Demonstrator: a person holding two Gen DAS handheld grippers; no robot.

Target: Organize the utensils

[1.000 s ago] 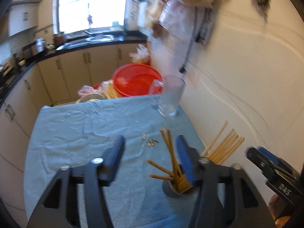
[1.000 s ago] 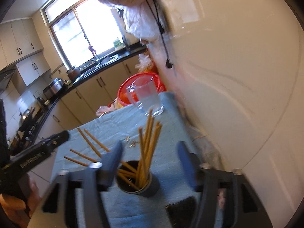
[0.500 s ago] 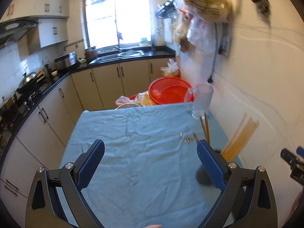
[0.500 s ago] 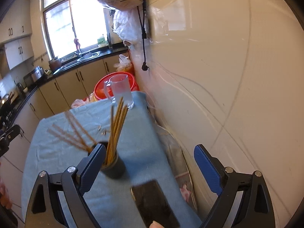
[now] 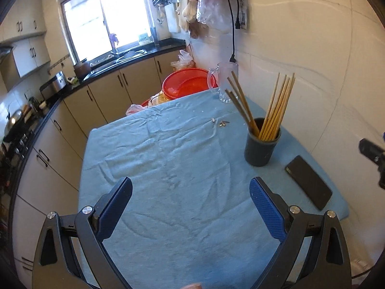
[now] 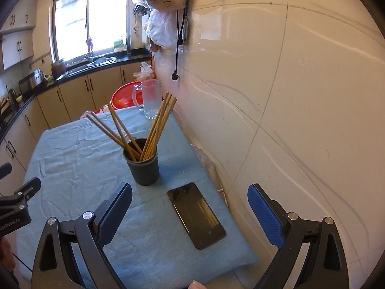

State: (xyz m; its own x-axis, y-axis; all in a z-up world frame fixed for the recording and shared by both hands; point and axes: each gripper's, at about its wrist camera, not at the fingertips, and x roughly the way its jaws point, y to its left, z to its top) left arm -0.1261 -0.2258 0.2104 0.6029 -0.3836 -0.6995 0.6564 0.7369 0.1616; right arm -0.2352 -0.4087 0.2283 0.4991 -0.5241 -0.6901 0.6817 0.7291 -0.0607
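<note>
Blue tablecloth (image 5: pixel 182 159), near edge cropped

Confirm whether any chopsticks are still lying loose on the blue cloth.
No: every chopstick stands in the dark cup; the cloth carries only a phone.

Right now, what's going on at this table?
A person holds a gripper in each hand above the blue-clothed table. The left gripper is open and empty; the right gripper has its jaws opening, nothing between them. The chopsticks stand in the dark cup, with a phone lying beside it.
</note>
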